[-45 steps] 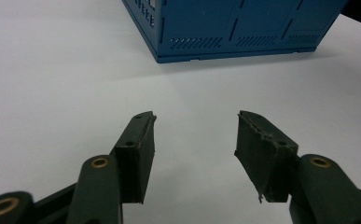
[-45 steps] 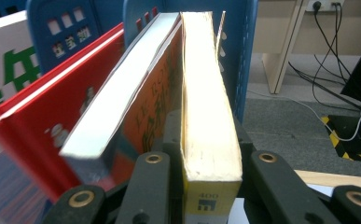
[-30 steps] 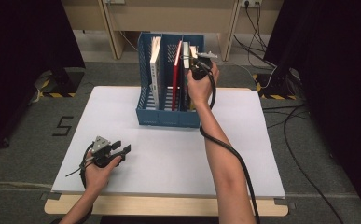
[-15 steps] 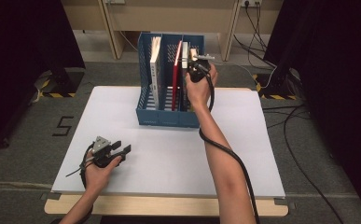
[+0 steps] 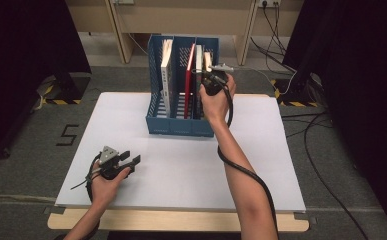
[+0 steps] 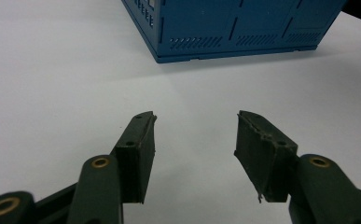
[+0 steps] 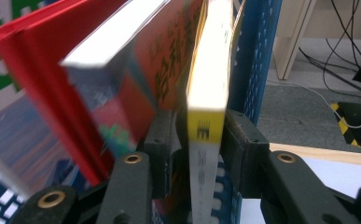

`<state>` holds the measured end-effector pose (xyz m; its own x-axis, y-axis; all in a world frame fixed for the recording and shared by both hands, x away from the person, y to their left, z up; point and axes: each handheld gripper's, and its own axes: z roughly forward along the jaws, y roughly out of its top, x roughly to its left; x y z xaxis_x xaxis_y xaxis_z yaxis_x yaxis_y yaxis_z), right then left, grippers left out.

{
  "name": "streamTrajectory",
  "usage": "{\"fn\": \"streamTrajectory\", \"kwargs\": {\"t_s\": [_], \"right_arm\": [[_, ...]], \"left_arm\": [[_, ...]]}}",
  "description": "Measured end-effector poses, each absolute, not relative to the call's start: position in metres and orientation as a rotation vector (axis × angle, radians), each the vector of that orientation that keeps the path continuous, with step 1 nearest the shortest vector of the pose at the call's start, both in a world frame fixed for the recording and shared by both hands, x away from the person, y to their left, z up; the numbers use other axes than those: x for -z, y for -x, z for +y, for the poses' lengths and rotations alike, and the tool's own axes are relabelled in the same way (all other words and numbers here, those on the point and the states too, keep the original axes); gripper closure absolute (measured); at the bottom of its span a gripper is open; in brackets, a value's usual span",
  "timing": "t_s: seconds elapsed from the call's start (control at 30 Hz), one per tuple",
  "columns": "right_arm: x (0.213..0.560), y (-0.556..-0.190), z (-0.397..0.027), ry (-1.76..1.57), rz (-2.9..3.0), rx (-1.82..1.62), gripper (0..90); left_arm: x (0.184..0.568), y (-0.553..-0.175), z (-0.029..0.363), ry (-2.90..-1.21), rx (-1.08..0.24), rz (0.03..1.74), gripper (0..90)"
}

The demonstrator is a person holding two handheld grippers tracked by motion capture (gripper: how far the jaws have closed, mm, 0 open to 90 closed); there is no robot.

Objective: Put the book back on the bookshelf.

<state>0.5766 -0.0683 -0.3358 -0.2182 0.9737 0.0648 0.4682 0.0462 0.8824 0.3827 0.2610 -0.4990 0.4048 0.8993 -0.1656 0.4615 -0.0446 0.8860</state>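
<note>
Book point(image 7: 208, 116), yellow-spined, is standing in the rack's point(image 5: 181, 127) rightmost slot, between the right gripper's point(image 7: 201, 140) jaws, which have just been opening and are now loosening off it, so the placing looks done. Left gripper point(image 6: 194, 140) is resting half open and empty over the table point(image 5: 181, 175).

My high view looks forward and down from above the near edge of the bench point(image 5: 181, 175), far enough to take in all four edges. My left gripper view sits low near the near left corner, facing the blue file rack point(image 6: 234, 28) close by. My right gripper view is pressed against the same blue file rack point(image 7: 257, 51), seen also from above.
</note>
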Motion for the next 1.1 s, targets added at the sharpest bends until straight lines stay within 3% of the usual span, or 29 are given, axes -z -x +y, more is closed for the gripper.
{"fn": "streamTrajectory", "kwargs": {"t_s": [1.1], "right_arm": [[0.344,-0.509,-0.102,-1.446,1.832,-1.1,61.4]], "left_arm": [[0.499,-0.382,0.26,-1.679,-0.573,1.208,46.1]]}}
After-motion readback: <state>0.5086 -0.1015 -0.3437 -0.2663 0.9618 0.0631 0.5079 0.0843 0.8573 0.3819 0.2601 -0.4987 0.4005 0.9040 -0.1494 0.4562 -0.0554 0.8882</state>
